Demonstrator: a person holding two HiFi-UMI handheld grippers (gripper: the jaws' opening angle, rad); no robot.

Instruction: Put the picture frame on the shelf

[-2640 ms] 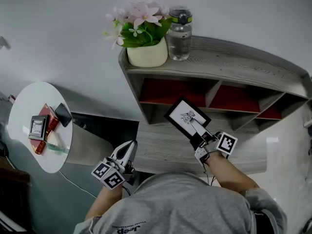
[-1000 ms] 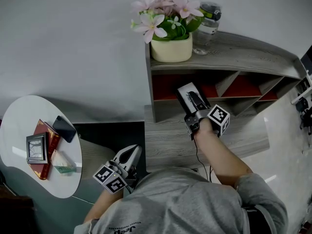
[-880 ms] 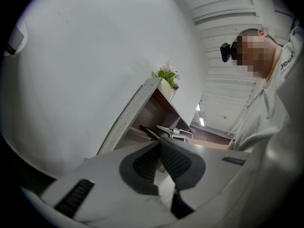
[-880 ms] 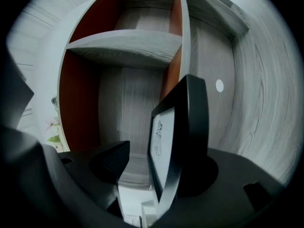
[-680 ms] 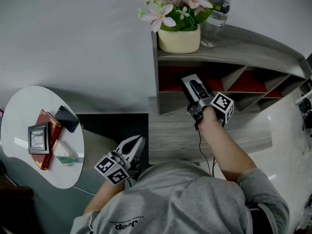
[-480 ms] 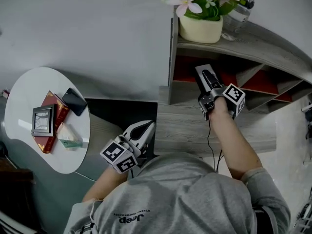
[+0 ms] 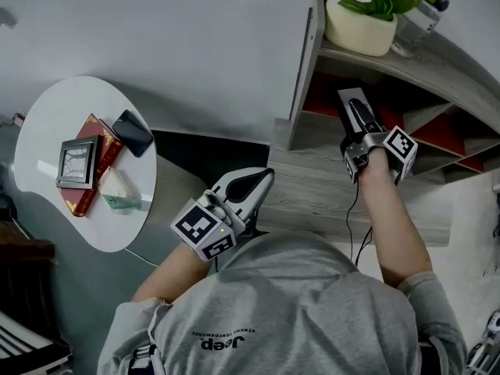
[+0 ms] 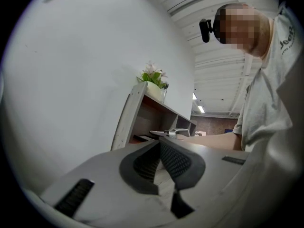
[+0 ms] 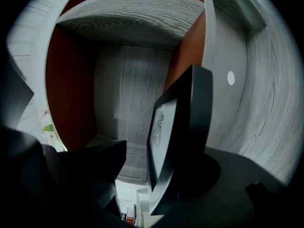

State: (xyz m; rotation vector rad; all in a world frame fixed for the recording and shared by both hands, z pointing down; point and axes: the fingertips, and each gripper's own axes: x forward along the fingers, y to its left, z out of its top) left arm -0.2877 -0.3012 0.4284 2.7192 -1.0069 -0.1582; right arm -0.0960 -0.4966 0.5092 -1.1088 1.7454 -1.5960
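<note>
A black picture frame (image 7: pixel 349 98) with a white print stands inside the left red-backed compartment of the grey wooden shelf unit (image 7: pixel 312 186). In the right gripper view the frame (image 9: pixel 164 127) is upright on the compartment floor. My right gripper (image 7: pixel 358 114) reaches into that compartment and its jaws are opening. The frame is between them, and a gap shows between its glass and one pad (image 9: pixel 102 158). My left gripper (image 7: pixel 262 180) hangs low in front of the shelf, shut and holding nothing (image 8: pixel 159 148).
A cream pot of pink flowers (image 7: pixel 359 30) and a clear bottle (image 7: pixel 418 14) stand on the shelf top. To the left, a round white table (image 7: pixel 47 123) carries a second small frame (image 7: pixel 76 162), a red book (image 7: pixel 100 141), a phone (image 7: pixel 133 133) and a packet (image 7: pixel 119 200).
My right gripper has carried the frame from in front of the shelf into the left compartment, and its jaws have spread. The left gripper stays low by my body.
</note>
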